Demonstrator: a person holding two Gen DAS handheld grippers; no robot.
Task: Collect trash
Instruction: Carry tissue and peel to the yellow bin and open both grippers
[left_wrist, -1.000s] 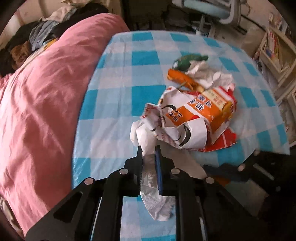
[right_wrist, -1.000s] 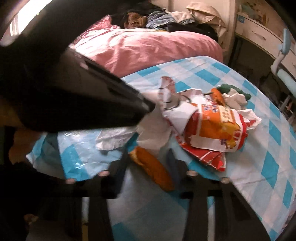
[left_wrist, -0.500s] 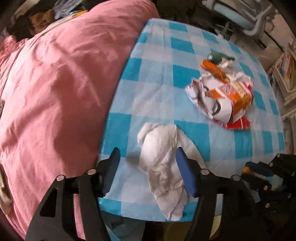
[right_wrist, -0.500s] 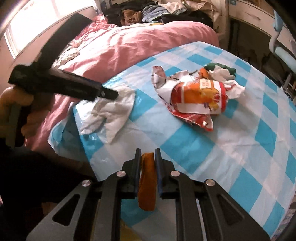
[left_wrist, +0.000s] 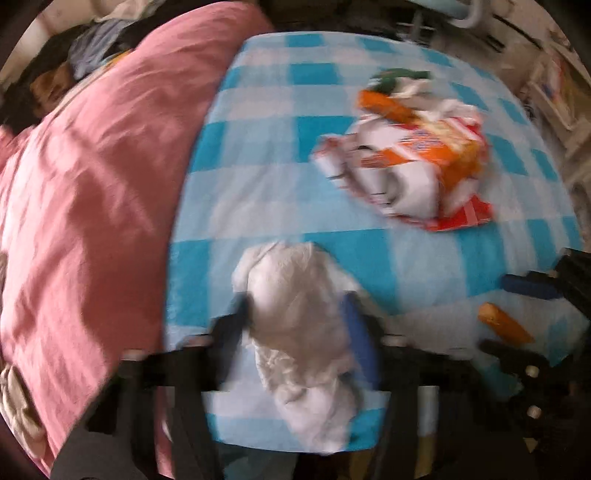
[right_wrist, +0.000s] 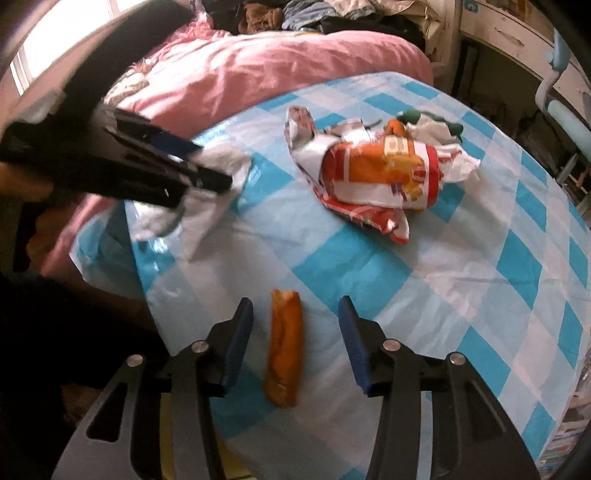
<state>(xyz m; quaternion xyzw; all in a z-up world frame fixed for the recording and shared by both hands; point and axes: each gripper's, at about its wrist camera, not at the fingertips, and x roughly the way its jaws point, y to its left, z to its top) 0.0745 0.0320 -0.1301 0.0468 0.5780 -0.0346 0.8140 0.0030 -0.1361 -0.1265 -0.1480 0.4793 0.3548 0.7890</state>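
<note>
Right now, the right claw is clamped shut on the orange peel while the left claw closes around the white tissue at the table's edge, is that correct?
Not quite: the right claw is open, as the right wrist view shows. The orange peel lies loose between its fingers, touching neither; its jaws have just been opening. The rest stands: the left claw has just been closing around the white tissue at the table's edge.

Daylight from the window glares upper left; the left wrist view is motion-blurred, edges fisheye-bent.
</note>
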